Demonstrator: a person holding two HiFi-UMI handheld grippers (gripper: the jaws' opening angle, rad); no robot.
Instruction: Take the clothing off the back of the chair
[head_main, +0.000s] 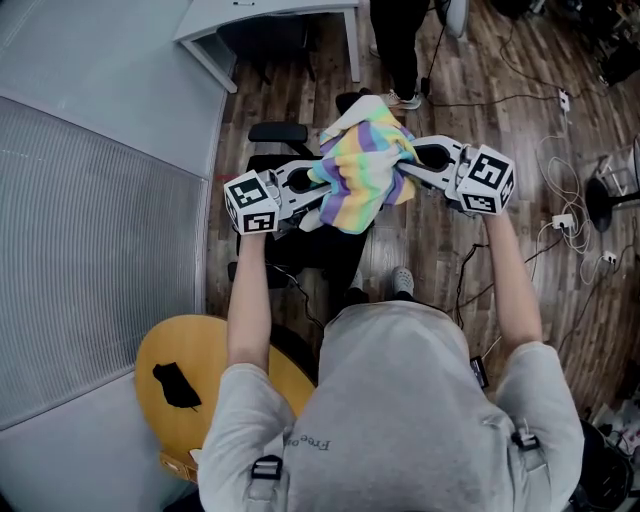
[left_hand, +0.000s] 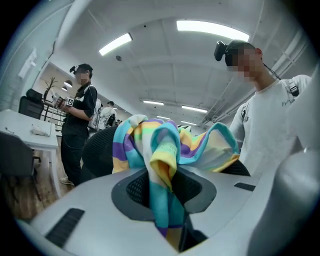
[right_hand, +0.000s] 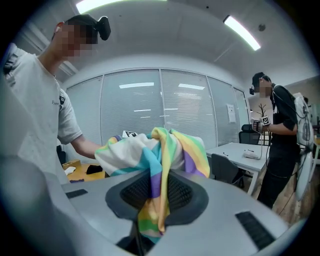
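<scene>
**Gripping the garment from both sides, ready for the lift**

Pinching the cloth is the step you are on, by my reading: both grippers are holding the pastel striped garment of yellow, turquoise, purple and white fabric (head_main: 362, 172), and it is bunching up between them above the black mesh office chair (head_main: 278, 133). Whether any part of it is resting on the chair's back, the views are not showing clearly.

Your left gripper (left_hand: 161, 192) is standing nearly closed, its jaws clamping a fold of turquoise and yellow stripe that is hanging down between them. Your right gripper (right_hand: 156, 195) is doing the same from the opposite side, jaws drawn close on a twisted fold of purple, yellow and green. Neither one is touching the chair itself, as far as the pictures are showing.

The next move, I judge, is calling for a lift with both hands together, up and towards you, so the fabric is clearing the top of the back without dragging. You are risking a snag if one hand is rising ahead of the other, and loose cloth like this is likely to sag and swing once it is free.
</scene>
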